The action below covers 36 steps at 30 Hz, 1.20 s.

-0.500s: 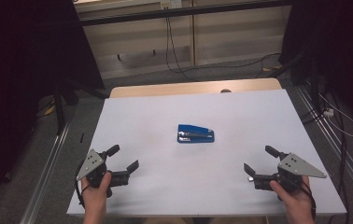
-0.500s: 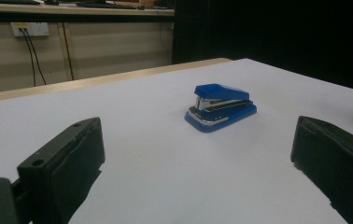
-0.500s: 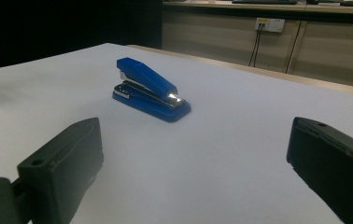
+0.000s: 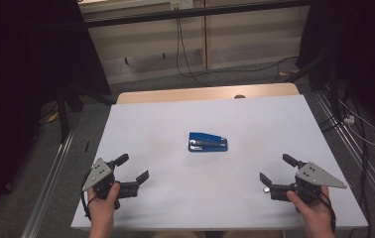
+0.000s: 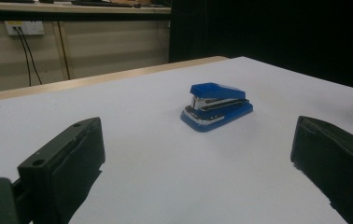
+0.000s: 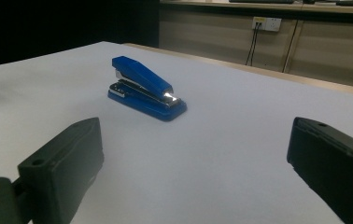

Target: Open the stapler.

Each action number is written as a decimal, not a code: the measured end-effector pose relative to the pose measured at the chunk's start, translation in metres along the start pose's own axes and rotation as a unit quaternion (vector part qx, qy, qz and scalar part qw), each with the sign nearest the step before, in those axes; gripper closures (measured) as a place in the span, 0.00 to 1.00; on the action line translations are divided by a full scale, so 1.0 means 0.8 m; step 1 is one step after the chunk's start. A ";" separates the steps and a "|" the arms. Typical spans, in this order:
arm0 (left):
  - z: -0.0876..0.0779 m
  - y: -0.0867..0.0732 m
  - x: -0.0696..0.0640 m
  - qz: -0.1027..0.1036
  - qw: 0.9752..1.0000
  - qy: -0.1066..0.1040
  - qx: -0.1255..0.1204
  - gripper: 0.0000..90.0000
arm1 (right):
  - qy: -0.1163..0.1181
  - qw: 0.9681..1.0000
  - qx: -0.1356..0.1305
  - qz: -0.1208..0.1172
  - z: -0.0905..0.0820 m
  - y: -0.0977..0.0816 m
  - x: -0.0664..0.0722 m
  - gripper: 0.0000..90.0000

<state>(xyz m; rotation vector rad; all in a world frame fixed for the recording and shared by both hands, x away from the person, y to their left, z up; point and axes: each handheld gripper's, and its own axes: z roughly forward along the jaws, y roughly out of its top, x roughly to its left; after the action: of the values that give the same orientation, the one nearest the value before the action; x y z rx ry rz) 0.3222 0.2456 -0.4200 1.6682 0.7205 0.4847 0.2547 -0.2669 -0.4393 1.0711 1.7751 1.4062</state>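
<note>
A blue stapler [image 4: 208, 142] lies in the middle of the white table top [image 4: 165, 124], upright on its base. The left gripper view has the stapler [image 5: 216, 105] ahead, beyond the jaws. From the right gripper view the stapler [image 6: 146, 93] sits ahead and left. My left gripper [image 4: 132, 167] rests near the table's front left, held by a hand, jaws wide apart with nothing between them. At the front right, my right gripper [image 4: 278, 169] is open too and holds nothing. Both stand well short of the stapler.
The table's wooden far edge [image 4: 205, 93] shows beyond the white sheet. Cables [image 4: 185, 49] hang at the back wall, and metal rails [image 4: 51, 168] run along both sides of the table. A wall socket [image 6: 266, 23] sits on the panel behind.
</note>
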 end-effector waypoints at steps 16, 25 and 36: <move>0.011 0.004 -0.004 0.002 1.000 -0.011 0.005 0.03 | -0.012 1.000 0.007 -0.008 0.005 0.002 -0.006 0.04; 0.023 0.007 -0.007 0.000 1.000 -0.016 0.012 0.03 | -0.009 1.000 0.003 -0.007 0.009 0.010 -0.005 0.03; 0.042 0.014 -0.011 -0.002 0.999 -0.033 0.020 0.03 | -0.005 1.000 0.013 -0.009 0.027 0.019 -0.006 0.03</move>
<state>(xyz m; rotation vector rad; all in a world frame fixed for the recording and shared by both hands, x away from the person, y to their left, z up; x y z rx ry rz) 0.3403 0.2148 -0.4158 1.7115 0.6885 0.4124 0.2784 -0.2593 -0.4294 1.0707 1.7957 1.3678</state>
